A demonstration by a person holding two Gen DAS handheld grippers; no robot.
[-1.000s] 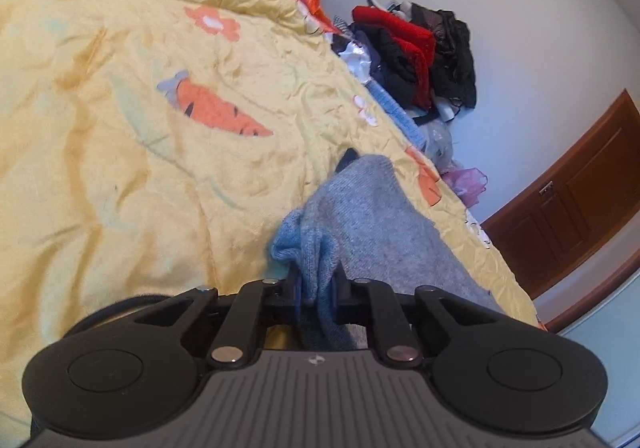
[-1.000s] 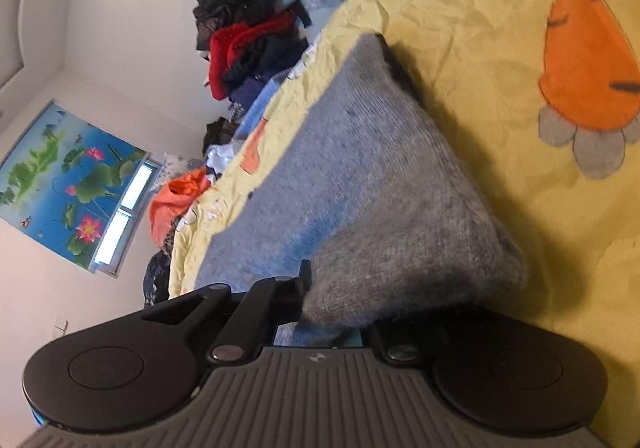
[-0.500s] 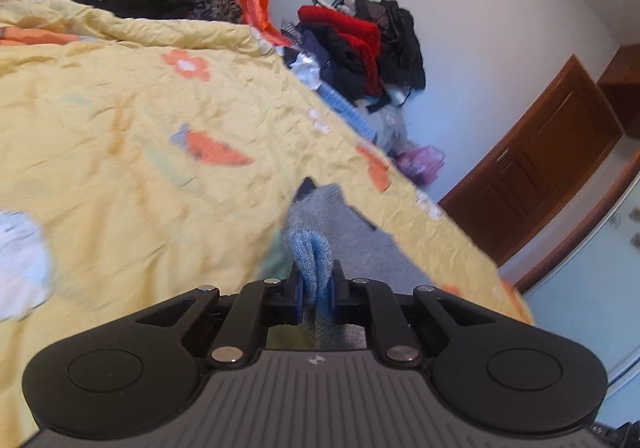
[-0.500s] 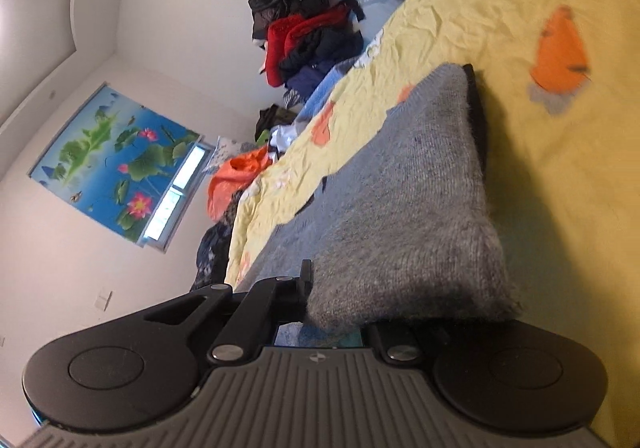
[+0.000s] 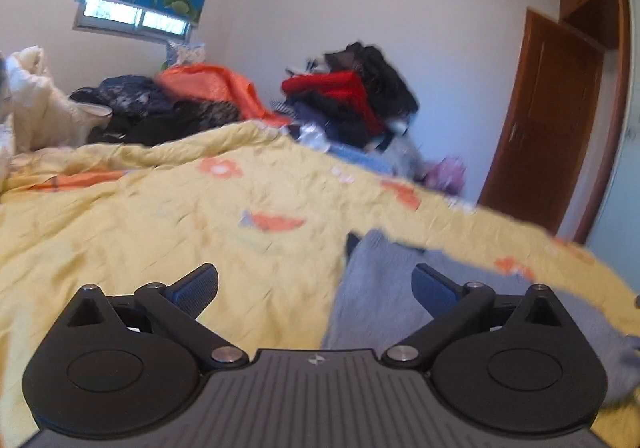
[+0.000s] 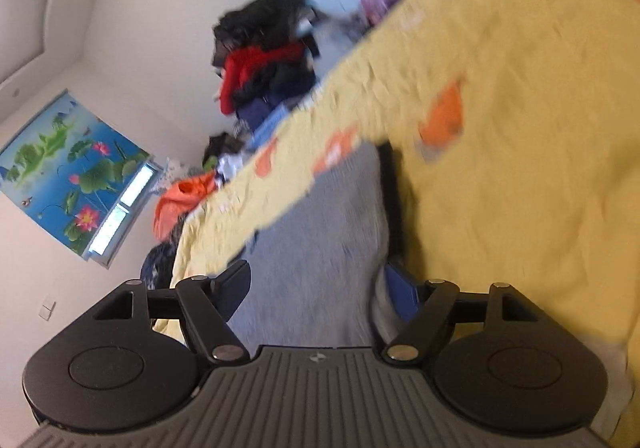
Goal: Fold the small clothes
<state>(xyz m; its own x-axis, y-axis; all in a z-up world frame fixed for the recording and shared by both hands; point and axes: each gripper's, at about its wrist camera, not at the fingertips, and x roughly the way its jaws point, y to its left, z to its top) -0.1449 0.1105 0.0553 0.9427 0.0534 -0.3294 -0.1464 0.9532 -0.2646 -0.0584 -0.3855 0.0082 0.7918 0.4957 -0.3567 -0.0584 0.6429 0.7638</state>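
**Both grippers spread, grey knit lying on the bed**

Left wrist view: the left gripper (image 5: 314, 286) has its fingers (image 5: 198, 286) spread wide with nothing between them. The grey knit garment (image 5: 376, 288) lies on the yellow quilt (image 5: 140, 220), just ahead and toward the right finger. Judged: the garment lies flat so that a fold can settle. Its far edge is smeared by blur, its near end is hidden behind the gripper body, and I cannot tell whether the right finger touches the cloth. A clothes pile (image 5: 348, 96) stands by the wall, well apart.

Right wrist view: the right gripper (image 6: 316, 292) is also spread and empty — the garment (image 6: 332, 232) runs forward between the fingers. The view is rolled and heavily blurred, so fold lines cannot be read. A dark strip along one edge cannot be identified.
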